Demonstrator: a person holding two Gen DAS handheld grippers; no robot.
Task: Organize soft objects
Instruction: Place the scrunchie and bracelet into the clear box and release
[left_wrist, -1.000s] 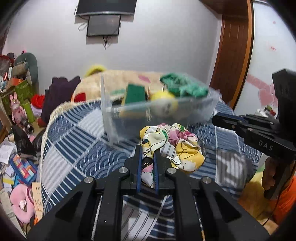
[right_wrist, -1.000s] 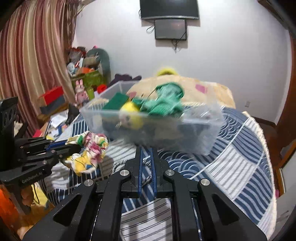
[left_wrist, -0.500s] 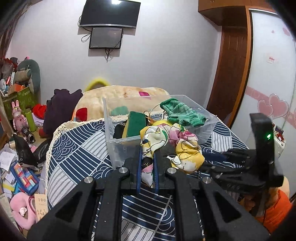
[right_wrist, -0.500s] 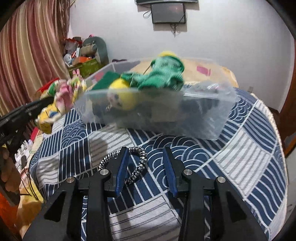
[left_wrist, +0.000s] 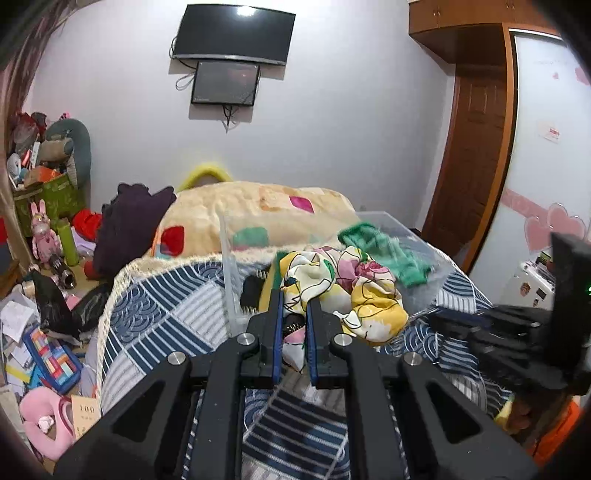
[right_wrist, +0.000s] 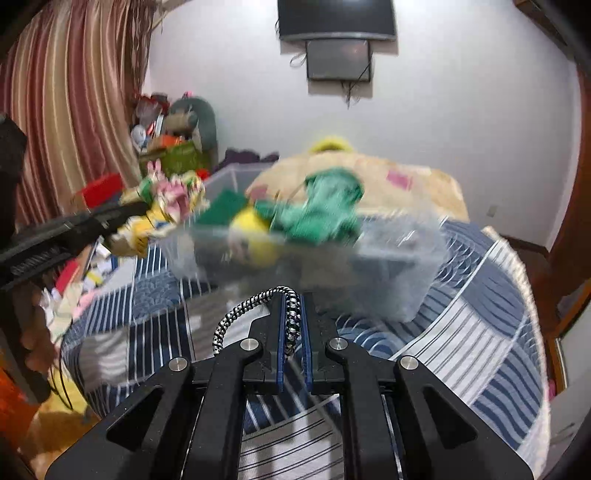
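My left gripper (left_wrist: 294, 295) is shut on a floral scrunchie (left_wrist: 343, 288), yellow, pink and white, held above the near edge of a clear plastic bin (left_wrist: 228, 280). The bin (right_wrist: 391, 273) on the bed holds a green knit cloth (right_wrist: 325, 210), a yellow ball (right_wrist: 255, 236) and a green sponge (right_wrist: 221, 210). My right gripper (right_wrist: 293, 306) is shut on a black-and-white braided hair tie (right_wrist: 251, 306), lifted above the bedspread in front of the bin. The left gripper with the scrunchie (right_wrist: 166, 206) shows at the left of the right wrist view.
The bed has a blue and white patterned bedspread (left_wrist: 166, 314) and a beige quilt (left_wrist: 258, 210) behind the bin. Clutter and toys (left_wrist: 40, 332) cover the floor at left. A wooden door (left_wrist: 476, 155) stands at right. The right gripper's body (left_wrist: 517, 332) is low right.
My left gripper has carried the scrunchie up and toward the bin. My right gripper opened around the braided hair tie, then shut on it and lifted it.
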